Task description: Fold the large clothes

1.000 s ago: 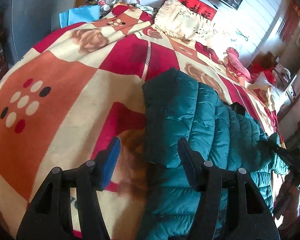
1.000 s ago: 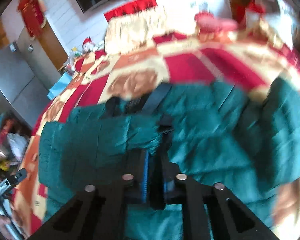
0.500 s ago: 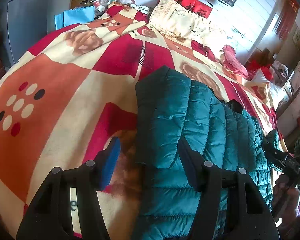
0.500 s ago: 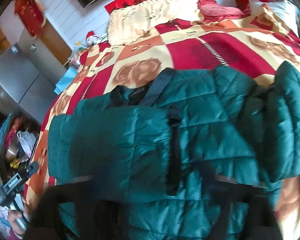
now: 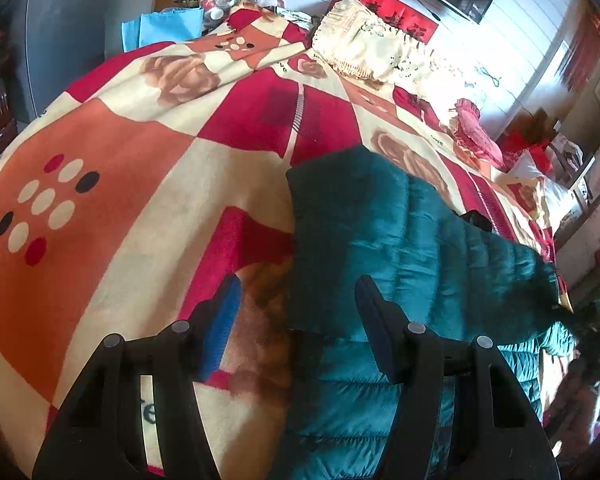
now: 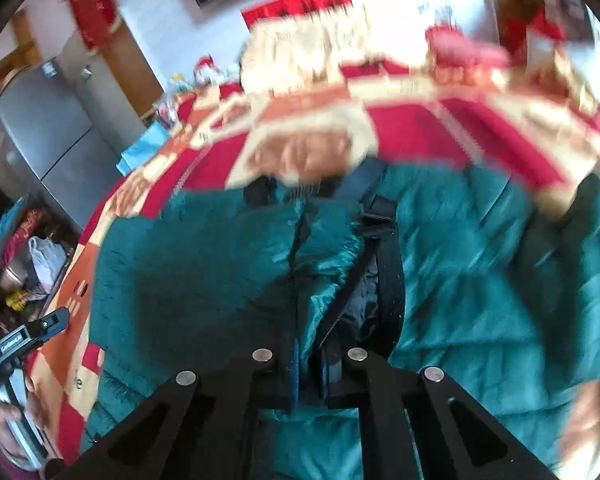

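Note:
A large dark teal quilted puffer jacket (image 5: 400, 256) lies on a bed covered by a red, orange and cream blanket (image 5: 112, 152). My left gripper (image 5: 296, 312) is open and hovers over the jacket's left edge, holding nothing. In the right wrist view the jacket (image 6: 480, 280) fills the middle, one part folded over the body beside its black lining and zip (image 6: 380, 280). My right gripper (image 6: 312, 368) is shut on a fold of the teal jacket fabric. This view is motion-blurred.
A cream fringed pillow (image 5: 364, 48) and a pink cushion (image 5: 476, 136) lie at the head of the bed. A grey cabinet (image 5: 60, 20) and a blue bag (image 5: 164, 32) stand to the left. Floor clutter (image 6: 28, 264) and the other gripper (image 6: 24, 340) show at the left.
My right gripper opened half a second ago and has closed again on the jacket fabric near the zip. The left gripper stays open and has shifted slightly over the jacket's edge.

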### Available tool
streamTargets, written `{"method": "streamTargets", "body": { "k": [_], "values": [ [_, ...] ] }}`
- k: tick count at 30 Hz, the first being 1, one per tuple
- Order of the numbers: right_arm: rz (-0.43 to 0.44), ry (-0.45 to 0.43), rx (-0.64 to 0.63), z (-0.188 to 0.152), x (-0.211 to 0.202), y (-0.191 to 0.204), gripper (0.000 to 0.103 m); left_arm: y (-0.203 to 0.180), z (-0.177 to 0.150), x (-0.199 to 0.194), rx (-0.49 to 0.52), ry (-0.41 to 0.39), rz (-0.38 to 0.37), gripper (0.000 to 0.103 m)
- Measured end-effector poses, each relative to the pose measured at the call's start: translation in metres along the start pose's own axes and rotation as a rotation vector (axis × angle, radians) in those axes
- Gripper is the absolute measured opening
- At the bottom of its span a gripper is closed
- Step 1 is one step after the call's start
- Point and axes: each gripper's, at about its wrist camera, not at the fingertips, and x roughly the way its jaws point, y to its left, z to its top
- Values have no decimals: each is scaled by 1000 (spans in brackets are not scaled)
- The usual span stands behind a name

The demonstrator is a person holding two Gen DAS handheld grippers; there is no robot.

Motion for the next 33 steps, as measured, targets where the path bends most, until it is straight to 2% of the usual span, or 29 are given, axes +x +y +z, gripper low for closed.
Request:
{"method": "streamTargets", "body": {
  "k": [3, 5, 7, 12, 16, 18, 20, 23, 26, 27, 29, 30, 31, 33],
  "values": [
    [-61, -81, -1, 11, -32, -12, 5, -4, -1, 4, -3, 4, -10, 59],
    [-131, -103, 10, 16, -42, -27, 5, -9, -2, 7, 5, 9, -10, 59],
    [-163, -78, 35, 19, -34, -40, 5, -15, -3, 11, 14, 17, -11, 59],
    [-292, 26, 12, 2, 16, -51, 5, -35, -3, 20, 41, 27, -5, 59],
    [-379, 25, -62, -3, 28, -52, 5, -46, 2, 26, 74, 23, 19, 59],
    [-419, 16, -45, 1, 22, -58, 5, -44, 3, 28, 65, 17, 16, 59],
    [-428, 4, 3, 6, 13, -72, 5, -43, 3, 31, 54, 20, 16, 59],
    [-471, 10, -1, 6, 10, -82, 5, -44, 1, 38, 49, 32, 24, 59],
    [-394, 27, 6, 3, 15, -83, 6, -47, -1, 44, 53, 45, 32, 59],
    [-375, 41, 6, 3, 17, -82, 10, -48, -2, 45, 55, 44, 32, 59],
    [-319, 56, 14, 3, 11, -80, 33, -51, -3, 46, 65, 38, 38, 59],
    [-305, 42, 18, 2, 3, -77, 52, -52, -2, 48, 68, 37, 41, 59],
    [-296, 12, 15, 2, -8, -73, 62, -54, -2, 49, 69, 36, 41, 59],
    [-278, -57, -4, 3, -31, -62, 64, -58, -2, 53, 67, 34, 35, 59]
  ]
}}
